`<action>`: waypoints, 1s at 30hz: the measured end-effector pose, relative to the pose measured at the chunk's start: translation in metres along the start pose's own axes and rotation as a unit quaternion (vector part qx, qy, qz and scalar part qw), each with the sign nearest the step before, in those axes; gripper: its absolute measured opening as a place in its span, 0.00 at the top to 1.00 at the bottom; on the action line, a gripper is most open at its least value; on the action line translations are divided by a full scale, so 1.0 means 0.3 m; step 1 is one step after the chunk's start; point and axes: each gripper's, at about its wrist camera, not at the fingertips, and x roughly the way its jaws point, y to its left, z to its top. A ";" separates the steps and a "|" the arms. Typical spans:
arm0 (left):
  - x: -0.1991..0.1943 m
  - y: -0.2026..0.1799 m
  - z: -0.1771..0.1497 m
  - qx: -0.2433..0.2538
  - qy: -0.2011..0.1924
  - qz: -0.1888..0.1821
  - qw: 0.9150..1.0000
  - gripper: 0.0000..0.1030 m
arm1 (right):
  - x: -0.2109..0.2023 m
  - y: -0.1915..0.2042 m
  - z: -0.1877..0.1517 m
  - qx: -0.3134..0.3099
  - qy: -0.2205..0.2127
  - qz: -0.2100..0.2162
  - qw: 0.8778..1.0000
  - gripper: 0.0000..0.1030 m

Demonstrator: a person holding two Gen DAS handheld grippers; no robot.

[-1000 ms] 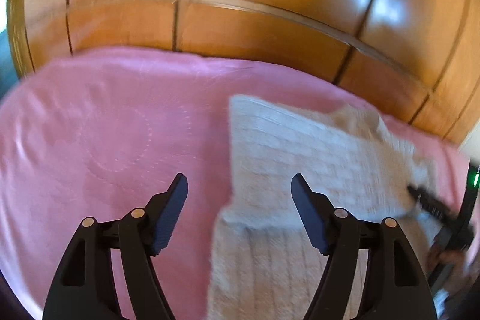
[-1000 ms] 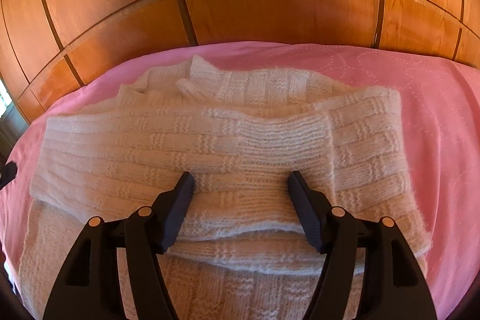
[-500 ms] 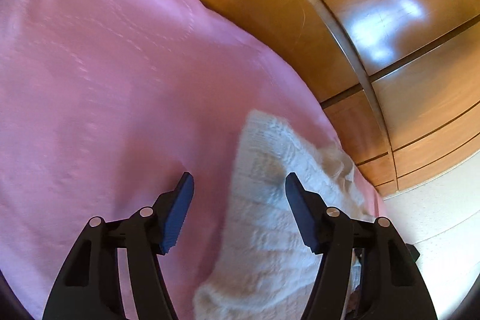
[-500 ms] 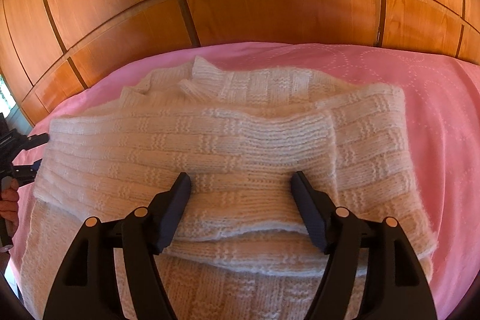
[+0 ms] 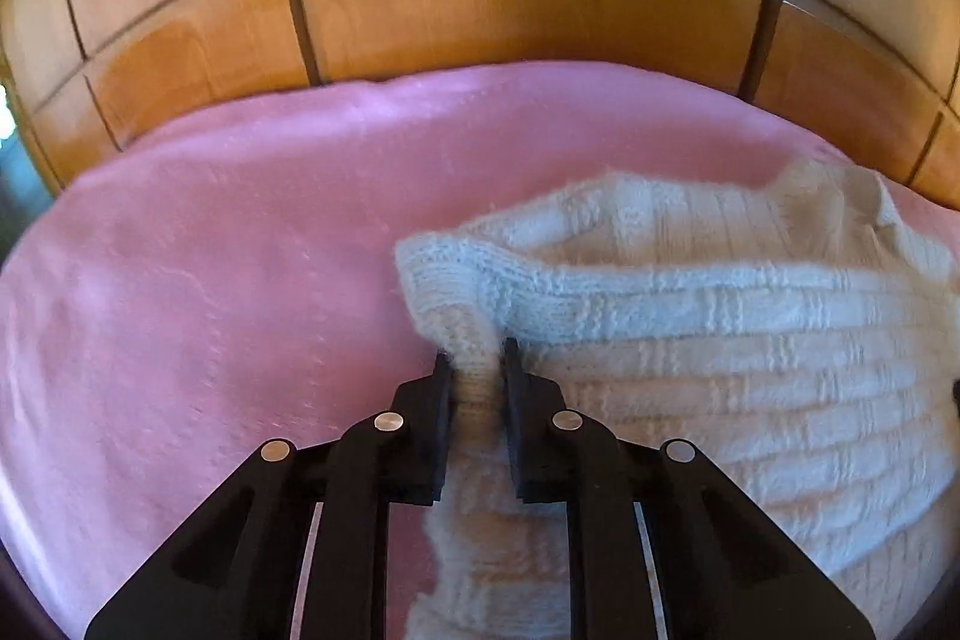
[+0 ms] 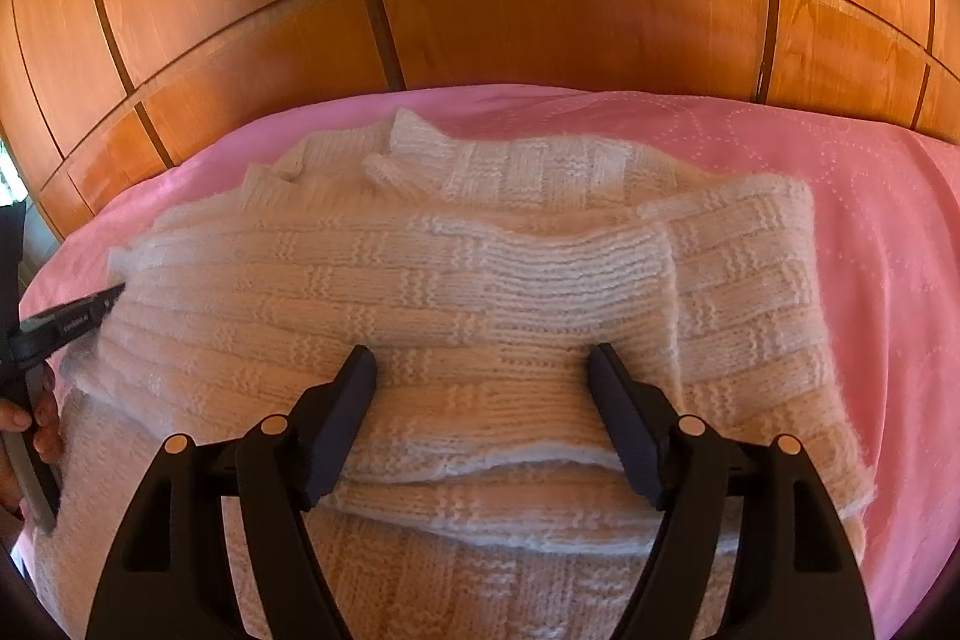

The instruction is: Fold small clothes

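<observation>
On the pink quilted bedspread point(image 5: 228, 280) lay the cream chunky-knit woollen sweater point(image 6: 456, 292), sleeves already folded across its body. The left gripper point(image 5: 474, 361) had its jaws pinched on the sweater's left edge. The right gripper point(image 6: 483, 361) hovered over the middle, jaws spread wide and holding nothing. The knit looked soft, light and stretchy, best gripped at thick folded edges. Glossy wooden wardrobe panels point(image 6: 540, 16) stood behind, and nothing blocked the fold.
</observation>
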 end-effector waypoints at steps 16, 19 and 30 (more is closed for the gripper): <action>-0.492 -0.004 -0.200 -0.019 -0.082 -0.040 0.996 0.41 | -0.004 -0.003 -0.004 -0.001 -0.001 0.011 1.000 0.21; -0.512 0.008 -0.258 -0.022 -0.073 -0.048 0.996 0.41 | 0.001 0.007 -0.001 -0.007 0.002 0.006 1.000 0.20; -0.574 0.041 -0.444 -0.019 -0.046 -0.043 0.998 0.41 | -0.106 0.027 -0.029 -0.034 0.031 -0.016 0.999 0.09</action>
